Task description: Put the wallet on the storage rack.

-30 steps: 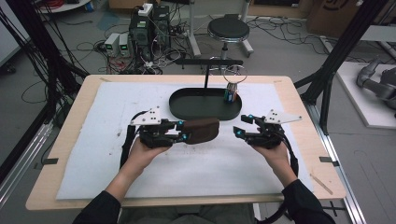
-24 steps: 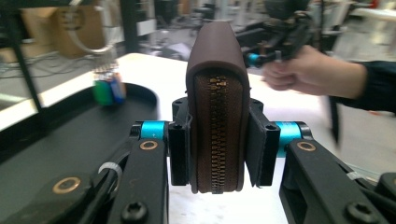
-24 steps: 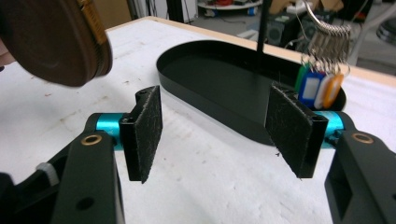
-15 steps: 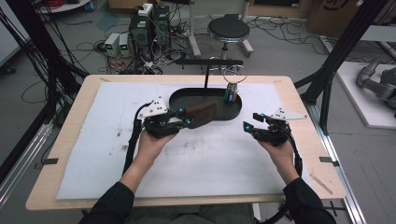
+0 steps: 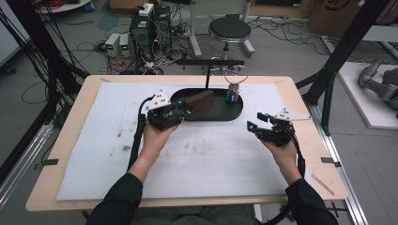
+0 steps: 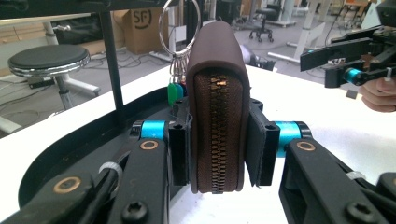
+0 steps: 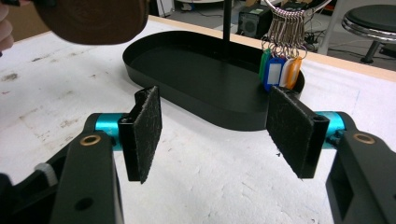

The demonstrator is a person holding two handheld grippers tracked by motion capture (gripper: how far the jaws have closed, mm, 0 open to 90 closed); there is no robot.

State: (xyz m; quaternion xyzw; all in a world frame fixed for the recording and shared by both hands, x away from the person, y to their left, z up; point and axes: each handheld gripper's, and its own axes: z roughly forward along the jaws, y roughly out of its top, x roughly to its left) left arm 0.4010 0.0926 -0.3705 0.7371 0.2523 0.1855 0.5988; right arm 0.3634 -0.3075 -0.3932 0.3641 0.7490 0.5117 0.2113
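Left gripper [image 5: 184, 111] carries a brown zip wallet [image 5: 199, 103] at the left end of the black oval tray [image 5: 233, 114], apparently on its way in; judged: placing step, not yet released. In the high view the wallet lies over the tray's left part; whether it already touches the tray floor I cannot tell. In the left gripper view the wallet [image 6: 217, 116] stands on edge between the jaws with the zipper facing the camera, the pads pressed against both broad faces. This is a firm pinch across the thickness, jaws closed down to wallet width. Held edge-up like this, it would probably need tilting or lowering flat before letting go. The tray has an upright post with a crossbar [image 5: 210, 62]; a key ring with coloured tags [image 5: 232, 93] hangs from it over the right end, so the free floor is at the left and middle, which fits where the wallet is being brought. Right gripper [image 5: 261, 126] hovers above the white mat [image 5: 94, 140] on the tabletop [image 5: 61, 136], right of the tray and well apart from the wallet. In its own view the jaws stand wide apart with nothing between the pads [image 7: 145, 130], facing the tray [image 7: 196, 74] and tags [image 7: 279, 72]. Judged: idle, on standby.
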